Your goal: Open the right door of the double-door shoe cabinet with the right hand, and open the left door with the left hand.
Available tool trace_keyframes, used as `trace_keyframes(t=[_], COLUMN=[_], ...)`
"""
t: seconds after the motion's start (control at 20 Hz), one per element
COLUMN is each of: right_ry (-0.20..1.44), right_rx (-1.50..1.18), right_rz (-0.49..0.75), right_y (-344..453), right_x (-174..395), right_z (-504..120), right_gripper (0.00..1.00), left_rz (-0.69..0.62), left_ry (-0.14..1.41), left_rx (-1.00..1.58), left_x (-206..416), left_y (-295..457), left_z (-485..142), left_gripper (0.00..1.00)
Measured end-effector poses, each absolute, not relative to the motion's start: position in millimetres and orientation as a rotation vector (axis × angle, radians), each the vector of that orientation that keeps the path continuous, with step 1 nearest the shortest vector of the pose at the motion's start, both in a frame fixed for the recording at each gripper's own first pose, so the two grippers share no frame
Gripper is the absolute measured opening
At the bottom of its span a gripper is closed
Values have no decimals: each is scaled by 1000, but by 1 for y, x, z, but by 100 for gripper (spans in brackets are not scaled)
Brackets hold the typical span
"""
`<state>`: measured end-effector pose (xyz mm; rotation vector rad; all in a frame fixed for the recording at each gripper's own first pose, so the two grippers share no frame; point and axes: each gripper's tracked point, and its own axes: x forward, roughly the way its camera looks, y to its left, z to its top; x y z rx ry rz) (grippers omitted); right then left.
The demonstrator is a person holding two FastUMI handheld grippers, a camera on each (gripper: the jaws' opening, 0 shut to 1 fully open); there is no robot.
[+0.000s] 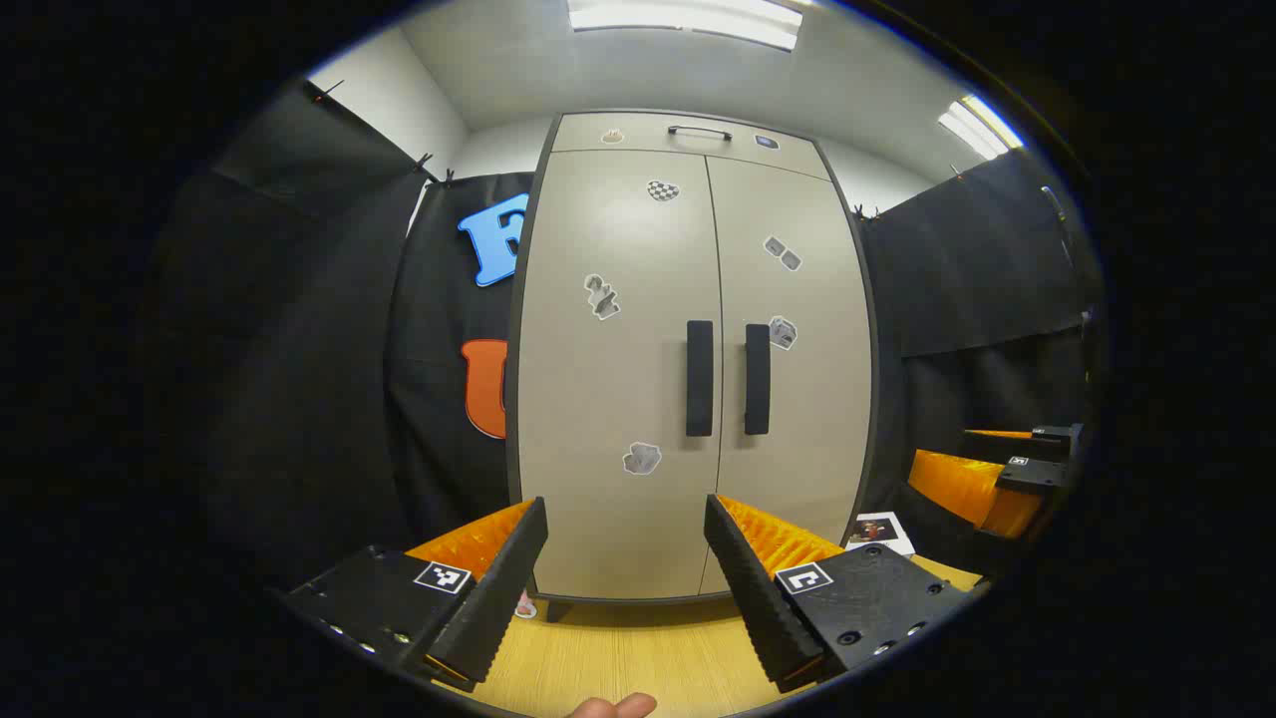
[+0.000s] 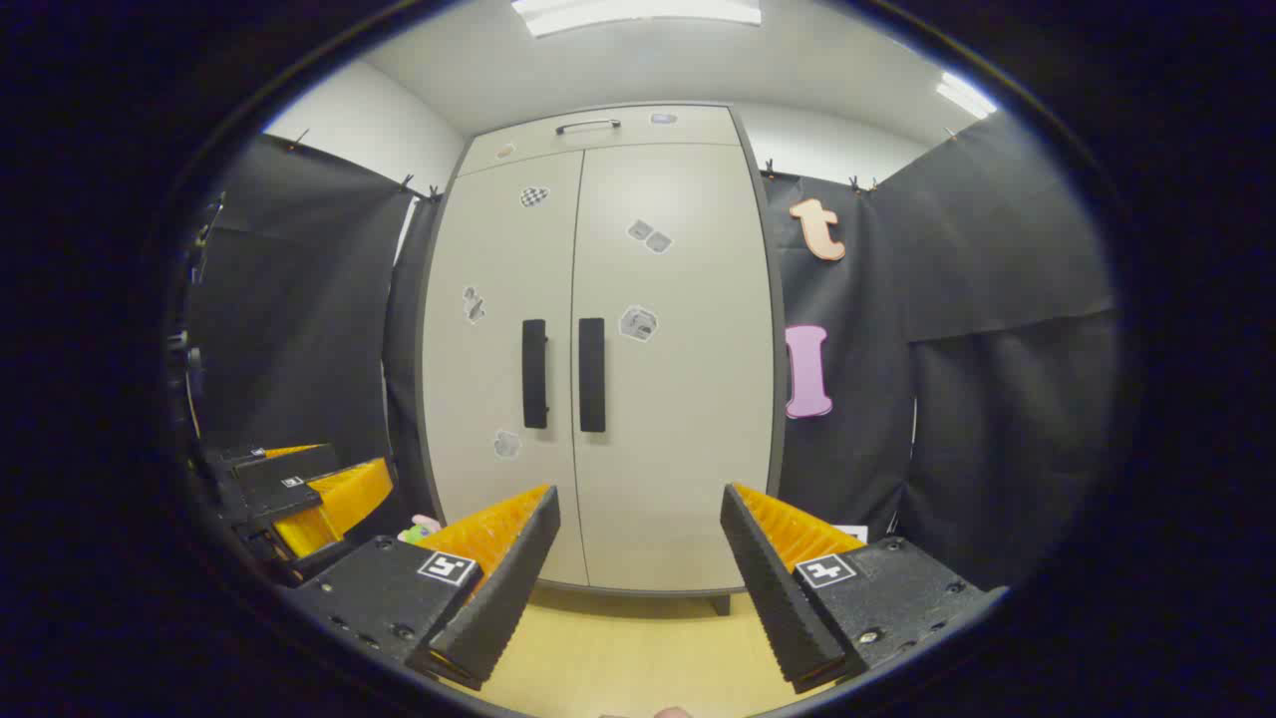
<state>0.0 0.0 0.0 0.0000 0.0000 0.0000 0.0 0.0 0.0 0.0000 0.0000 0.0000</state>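
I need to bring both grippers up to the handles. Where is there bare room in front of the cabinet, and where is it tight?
Bare: the yellow wooden floor before the closed beige double-door cabinet. Tight: the two black vertical handles sit close together at the centre seam.

Both cameras face the front of the shoe cabinet (image 1: 688, 369) from low over the wooden floor (image 1: 638, 648), well apart from it, each looking out between its own spread fingers. The left gripper view stands off to the left, so the left door (image 1: 613, 369) fills its centre and the right gripper (image 1: 1007, 474) shows at its right edge. The right gripper view stands to the right, centred on the right door (image 2: 673, 369), with the left gripper (image 2: 299, 489) at its left edge. Both views share the whole cabinet front and the two black handles (image 2: 563, 374).
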Motion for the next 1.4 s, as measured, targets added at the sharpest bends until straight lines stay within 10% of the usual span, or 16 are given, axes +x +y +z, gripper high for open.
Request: trace_keyframes(t=[1.4], right_ry=[-30], right_rx=[-4], right_rz=[-73], right_y=[-2], right_x=[0], right_z=[17], right_gripper=[100], left_rz=[-21], left_ry=[-39], left_rx=[16], left_x=[5], left_y=[12], left_z=[12], left_gripper=[95])
